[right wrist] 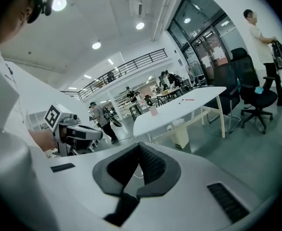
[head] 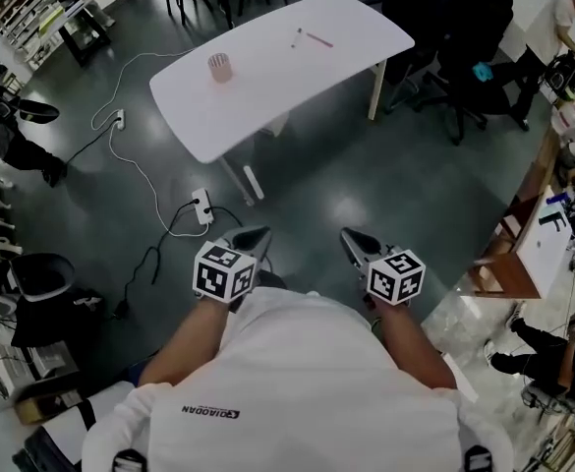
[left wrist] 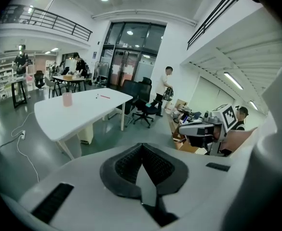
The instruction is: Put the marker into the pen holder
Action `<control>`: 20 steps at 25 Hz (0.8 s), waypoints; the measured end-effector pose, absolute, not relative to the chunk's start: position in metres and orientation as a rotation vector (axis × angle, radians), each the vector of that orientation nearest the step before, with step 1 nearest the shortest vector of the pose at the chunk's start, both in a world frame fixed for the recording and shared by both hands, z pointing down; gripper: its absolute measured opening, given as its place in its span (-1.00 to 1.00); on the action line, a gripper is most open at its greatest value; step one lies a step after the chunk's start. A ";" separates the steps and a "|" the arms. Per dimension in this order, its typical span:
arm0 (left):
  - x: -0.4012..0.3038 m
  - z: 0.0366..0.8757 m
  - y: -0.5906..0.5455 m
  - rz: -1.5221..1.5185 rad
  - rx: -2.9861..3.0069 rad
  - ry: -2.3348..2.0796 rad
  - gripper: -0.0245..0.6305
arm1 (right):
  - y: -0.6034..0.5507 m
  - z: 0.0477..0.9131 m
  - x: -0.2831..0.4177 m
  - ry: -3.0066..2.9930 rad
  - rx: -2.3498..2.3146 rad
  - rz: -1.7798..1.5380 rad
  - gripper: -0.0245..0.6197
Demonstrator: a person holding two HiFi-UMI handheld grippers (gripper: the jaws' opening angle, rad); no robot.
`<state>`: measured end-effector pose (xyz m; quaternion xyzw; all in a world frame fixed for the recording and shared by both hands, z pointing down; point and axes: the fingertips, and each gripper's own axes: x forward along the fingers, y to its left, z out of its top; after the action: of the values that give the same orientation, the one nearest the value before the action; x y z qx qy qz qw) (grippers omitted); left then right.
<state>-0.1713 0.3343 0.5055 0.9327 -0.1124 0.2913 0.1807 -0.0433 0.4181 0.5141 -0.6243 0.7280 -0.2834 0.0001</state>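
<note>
While left gripper (head: 256,236) & right gripper (head: 354,239) are seen shut w/ nothing held, the short pale dark-tipped marker (head: 296,37) near far edge of the white table (head: 287,82) is judged light, stiff, slick, best pinched mid-barrel.

Only one print can be read. On the person's white shirt (head: 297,391), small dark letters (head: 210,412) stand upside down in the head view and seem to spell "QIAODAN". The left cube (head: 225,270) and the right cube (head: 396,275) carry black-and-white square code patterns, not letters.
</note>
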 end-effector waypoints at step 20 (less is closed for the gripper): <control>-0.036 0.510 0.239 0.762 2.665 -0.164 -0.84 | 0.349 0.531 0.057 2.189 -2.065 -0.982 -0.88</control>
<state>-0.0364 0.2388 0.5096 0.9439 -0.0580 0.2698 0.1814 0.0575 0.3490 0.5309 -0.6523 0.6915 -0.3101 -0.0121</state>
